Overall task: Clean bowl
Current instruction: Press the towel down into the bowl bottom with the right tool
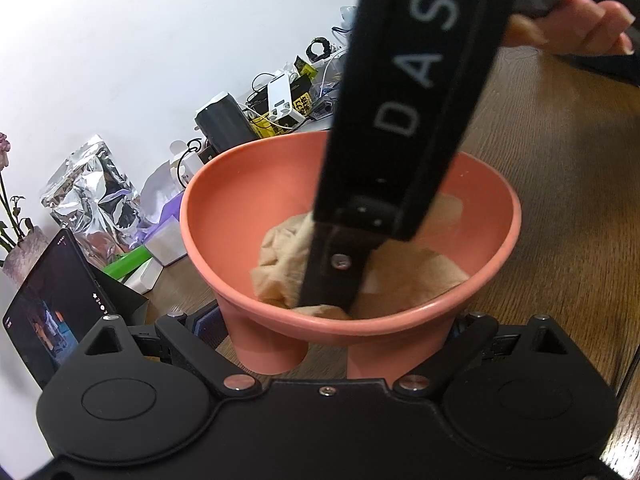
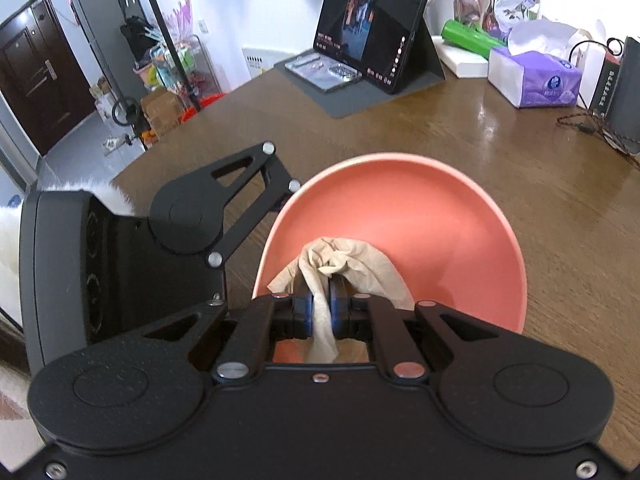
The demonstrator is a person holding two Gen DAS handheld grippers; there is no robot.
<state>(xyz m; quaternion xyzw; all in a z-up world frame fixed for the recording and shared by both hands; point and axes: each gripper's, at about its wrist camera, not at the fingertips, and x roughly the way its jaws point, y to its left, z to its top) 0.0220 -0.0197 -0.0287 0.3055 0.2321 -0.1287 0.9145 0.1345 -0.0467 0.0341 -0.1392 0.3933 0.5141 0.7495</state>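
A pink bowl sits tilted on the wooden table. My left gripper has its jaws spread wide around the bowl's lower wall, a blue pad against the left side. Its black body shows left of the bowl in the right wrist view. My right gripper reaches down into the bowl, shut on a crumpled beige cloth. The cloth lies against the bowl's inner bottom. A person's hand holds the right gripper from above.
A tablet on a grey stand is at the back. Beside it are a purple tissue pack, a green roll, a foil bag, and chargers with cables. The table's edge runs left of the bowl.
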